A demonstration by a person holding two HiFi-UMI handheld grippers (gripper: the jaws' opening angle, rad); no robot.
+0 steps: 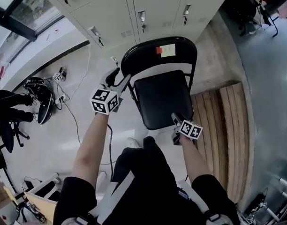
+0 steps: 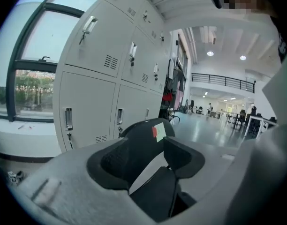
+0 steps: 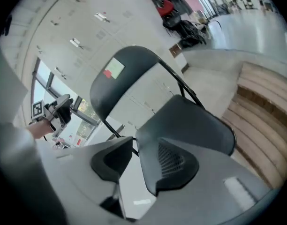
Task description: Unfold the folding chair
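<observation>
The black folding chair stands in front of the lockers with its seat lowered and level. Its backrest is upright and carries a red and a pale sticker. My left gripper is beside the backrest's left frame tube, open; in the left gripper view the backrest shows beyond the gap between my jaws, apart from them. My right gripper hovers at the seat's front right corner, open with nothing between the pads. In the right gripper view the seat lies just past the jaws, and the left gripper shows at far left.
Grey lockers stand right behind the chair. A wooden slatted platform lies to the right, beyond a concrete kerb. Cables and black gear lie on the floor at left, under a window. My legs are just in front of the chair.
</observation>
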